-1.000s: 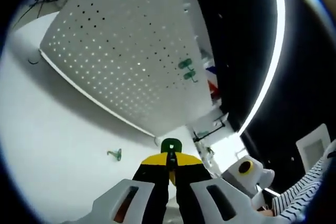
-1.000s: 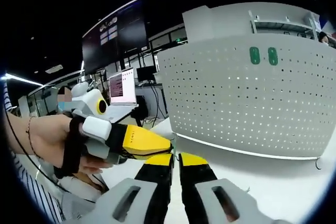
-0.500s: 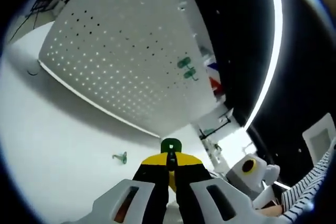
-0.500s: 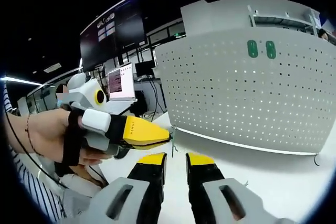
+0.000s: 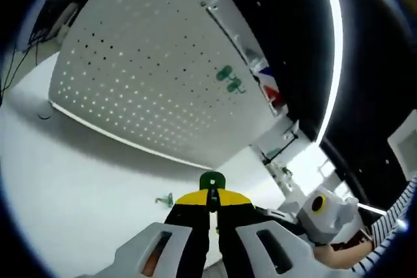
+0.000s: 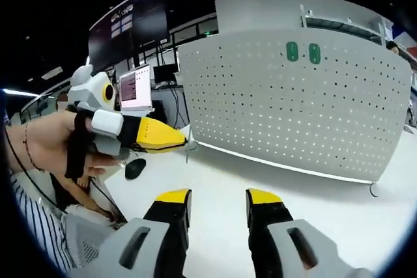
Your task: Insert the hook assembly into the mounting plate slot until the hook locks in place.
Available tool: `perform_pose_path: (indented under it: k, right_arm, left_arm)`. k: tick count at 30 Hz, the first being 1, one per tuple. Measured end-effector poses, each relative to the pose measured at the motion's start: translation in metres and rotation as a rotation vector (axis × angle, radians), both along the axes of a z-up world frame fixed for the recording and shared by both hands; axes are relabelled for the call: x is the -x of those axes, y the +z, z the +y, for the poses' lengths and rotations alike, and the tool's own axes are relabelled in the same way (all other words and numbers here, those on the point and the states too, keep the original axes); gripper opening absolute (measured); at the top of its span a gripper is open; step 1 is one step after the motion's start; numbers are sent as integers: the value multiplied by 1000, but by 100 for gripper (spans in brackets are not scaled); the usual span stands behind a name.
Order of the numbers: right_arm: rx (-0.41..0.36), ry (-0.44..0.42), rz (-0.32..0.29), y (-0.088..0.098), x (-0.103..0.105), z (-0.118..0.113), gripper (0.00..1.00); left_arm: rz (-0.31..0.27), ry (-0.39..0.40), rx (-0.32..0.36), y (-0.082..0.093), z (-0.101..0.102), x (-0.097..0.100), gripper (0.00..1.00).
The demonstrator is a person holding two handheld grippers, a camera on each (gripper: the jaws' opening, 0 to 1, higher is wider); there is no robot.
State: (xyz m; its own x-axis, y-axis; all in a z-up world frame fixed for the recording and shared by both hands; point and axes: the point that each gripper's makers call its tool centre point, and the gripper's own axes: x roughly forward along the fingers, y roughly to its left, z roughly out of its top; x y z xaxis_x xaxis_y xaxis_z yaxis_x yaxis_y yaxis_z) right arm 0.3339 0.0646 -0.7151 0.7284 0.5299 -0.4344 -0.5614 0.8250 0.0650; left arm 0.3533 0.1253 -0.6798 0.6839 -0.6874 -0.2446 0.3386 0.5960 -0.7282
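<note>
In the left gripper view, the left gripper (image 5: 212, 201) is seen w/ jaws drawn narrow, clamped on a green hook (image 5: 212, 181); the hook's rounded head pokes out just past the yellow tips. The white pegboard (image 5: 150, 83) is taken as landmark: it stands upright on the white table (image 5: 71, 187), & the held hook is kept in front of its lower edge, apart from it. 2 green hooks (image 5: 229, 80) are seen already mounted side by side high on the pegboard face, near its top edge. A 2nd loose green hook (image 5: 165, 200) lies on the table in front of the pegboard's lower edge, just beside the left gripper's tips.

In the right gripper view, the right gripper (image 6: 217, 200) is seen w/ jaws spread wide, nothing between them, over the table in front of the pegboard. The left gripper, held in a hand (image 6: 49, 144), is seen to the left of the pegboard, tips pointed toward its lower corner. A laptop (image 6: 135, 88) w/ lit screen is seen beyond the pegboard's left edge.
</note>
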Motion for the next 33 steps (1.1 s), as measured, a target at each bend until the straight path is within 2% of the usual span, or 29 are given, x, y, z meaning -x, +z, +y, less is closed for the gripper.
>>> perform_pose_path:
  k: [6, 10, 17, 21, 26, 31, 33]
  right_arm:
    - [35, -37, 26, -11, 9, -21, 37]
    - [68, -77, 32, -18, 16, -41, 40]
    - [104, -138, 68, -36, 29, -74, 44]
    - [130, -143, 85, -38, 38, -86, 43]
    - [141, -162, 97, -40, 44, -97, 52]
    - [142, -170, 99, -39, 48, -108, 53]
    - [148, -168, 103, -40, 48, -113, 53]
  left_arm:
    - [-37, -23, -91, 0, -2, 2, 2]
    - [-59, -32, -106, 1, 0, 1, 2]
    - [-111, -50, -223, -1, 7, -2, 2]
    - [-125, -35, -243, 0, 10, -3, 2]
    - [-130, -3, -252, -2, 12, -5, 2]
    - [-142, 30, -271, 1, 13, -2, 2]
    - [-158, 43, -298, 2, 15, -2, 2]
